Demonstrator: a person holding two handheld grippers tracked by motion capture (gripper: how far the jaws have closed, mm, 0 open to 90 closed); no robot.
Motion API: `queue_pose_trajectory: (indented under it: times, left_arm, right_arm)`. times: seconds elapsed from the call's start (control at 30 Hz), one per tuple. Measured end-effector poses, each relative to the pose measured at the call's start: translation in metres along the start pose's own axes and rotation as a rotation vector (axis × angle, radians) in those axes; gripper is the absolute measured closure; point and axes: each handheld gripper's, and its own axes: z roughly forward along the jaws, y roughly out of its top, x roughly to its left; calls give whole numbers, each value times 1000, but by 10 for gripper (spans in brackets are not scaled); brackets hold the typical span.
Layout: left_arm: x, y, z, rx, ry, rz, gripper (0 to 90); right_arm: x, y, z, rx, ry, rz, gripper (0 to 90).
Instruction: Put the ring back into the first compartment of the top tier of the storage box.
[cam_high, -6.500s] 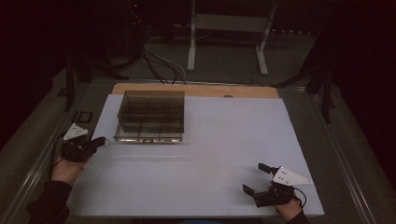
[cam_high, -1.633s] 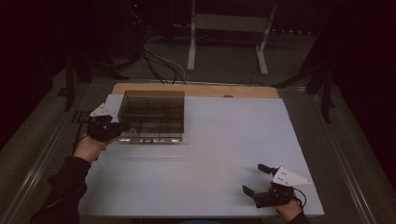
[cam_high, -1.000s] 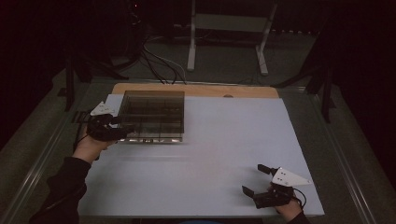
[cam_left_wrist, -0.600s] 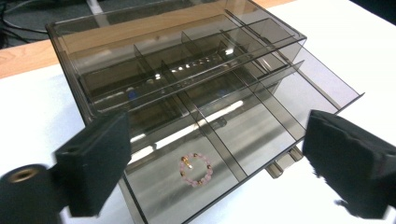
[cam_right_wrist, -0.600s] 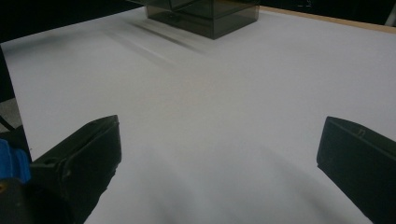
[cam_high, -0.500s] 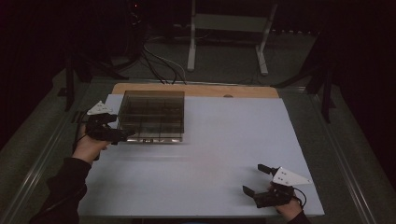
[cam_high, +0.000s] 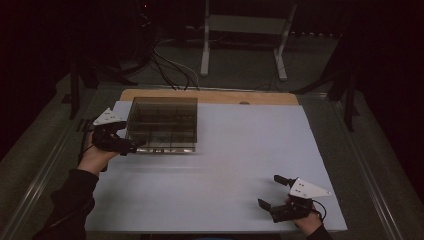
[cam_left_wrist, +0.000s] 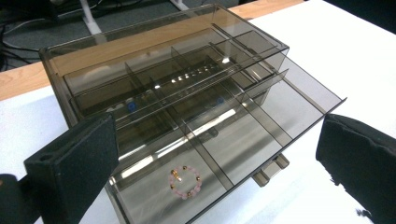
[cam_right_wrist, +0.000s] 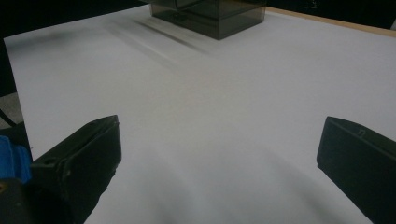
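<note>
1. While my left tongs (cam_high: 131, 146) hover released at the front left corner of the smoked drawer box (cam_high: 162, 124), their jaws have just been opening and nothing is between them now; the lower drawer (cam_left_wrist: 243, 140) stands pulled out toward me.
2. I judge the opening step done: in the drawer's near compartment lies a pink bead bracelet (cam_left_wrist: 185, 181), apart from the partition walls.
3. My next move, as I read it, is to dip the left tongs into that compartment and pinch the bracelet, or else push the drawer home; either calls for a small, careful reach past the drawer's thin front wall and its handle (cam_left_wrist: 271, 169).
4. My right tongs (cam_high: 270, 192) rest released near the front right corner of the white desk mat (cam_high: 240, 150), well apart from the box.
5. Room is generous: the mat lies bare between box and right tongs, while the box sits near the mat's far left corner, close to the wooden edge (cam_high: 260, 97) behind.
</note>
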Motion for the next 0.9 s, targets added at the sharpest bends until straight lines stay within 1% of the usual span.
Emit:
queue_pose_trajectory:
  times: [0.03,0.1,0.17,0.33,0.37,0.43,0.5,0.6,0.7,0.77,0.9]
  left_arm:
    - [0,0,-1,-3,-8,1,11]
    - [-2,0,-3,-7,-6,5,11]
    - [-4,0,-6,-12,-23,2,11]
    - [-8,-2,-14,-31,-24,11,11]
    - [-9,-2,-15,-32,-19,15,11]
    - [-9,-4,-18,-36,-19,10,11]
    - [-10,-6,-21,-53,-19,14,11]
    - [-12,-9,-23,-56,-28,12,11]
    - [-16,-17,-26,-50,-37,19,11]
    - [-19,-22,-26,-38,-36,37,11]
    - [-23,-33,-28,-46,-57,46,11]
  right_arm:
    - [0,0,0,0,-1,0,0]
    - [1,0,1,6,-2,-4,0]
    - [2,1,1,3,-2,-6,0]
    - [2,0,1,6,-4,-4,0]
    - [1,0,1,6,-5,-4,0]
    - [1,0,1,3,-5,0,0]
    - [1,0,1,6,-5,-1,0]
    - [2,0,1,6,-5,-1,0]
    - [2,0,1,6,-4,-1,0]
    - [2,0,1,6,-5,0,0]
    - [2,0,1,6,-4,0,0]
